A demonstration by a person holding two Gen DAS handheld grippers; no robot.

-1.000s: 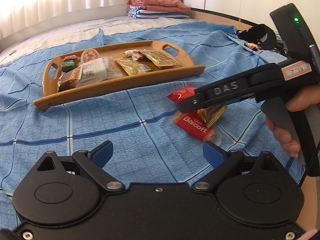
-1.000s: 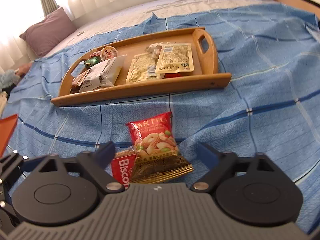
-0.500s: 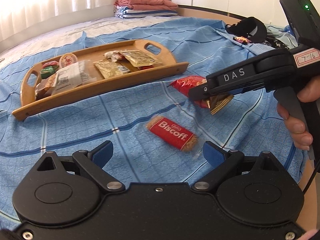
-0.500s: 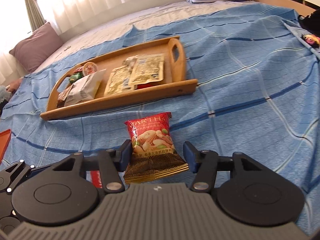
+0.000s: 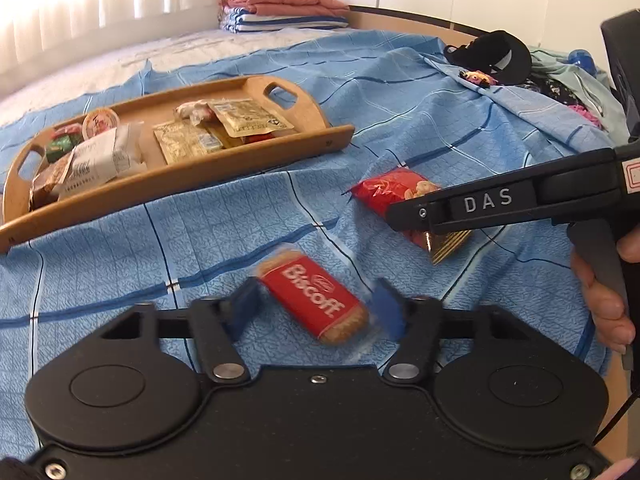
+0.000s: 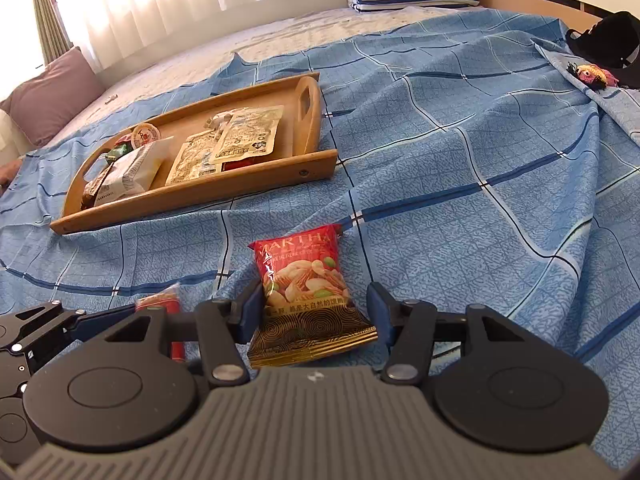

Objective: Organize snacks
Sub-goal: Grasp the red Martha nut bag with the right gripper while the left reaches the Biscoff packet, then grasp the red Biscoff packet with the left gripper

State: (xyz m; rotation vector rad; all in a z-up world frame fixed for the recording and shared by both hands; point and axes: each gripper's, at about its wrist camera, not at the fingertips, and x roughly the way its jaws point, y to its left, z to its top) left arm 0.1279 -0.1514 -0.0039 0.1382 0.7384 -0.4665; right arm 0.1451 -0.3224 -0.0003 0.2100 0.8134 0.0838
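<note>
A red Biscoff biscuit pack [image 5: 314,296] lies on the blue checked bedspread between the blue pads of my left gripper [image 5: 316,312]; the jaws stand partly closed around it, pads a little apart from it. My right gripper [image 6: 314,314] is around the lower end of a red and gold nut packet [image 6: 306,288]; its left pad touches the packet, the right pad stands just off it. The packet also shows in the left wrist view [image 5: 404,196] under the right gripper's body. The wooden tray [image 5: 256,164] with several snacks lies beyond.
Folded towels [image 5: 280,8] lie at the far side of the bed. A black cap [image 5: 492,54] and clothes lie at the right edge. A mauve pillow [image 6: 48,96] lies far left in the right wrist view. The bed's wooden edge runs along the right.
My left gripper moved down onto the Biscoff pack and its jaws narrowed from wide open. My right gripper's jaws closed in around the nut packet a second ago and have stayed there.
</note>
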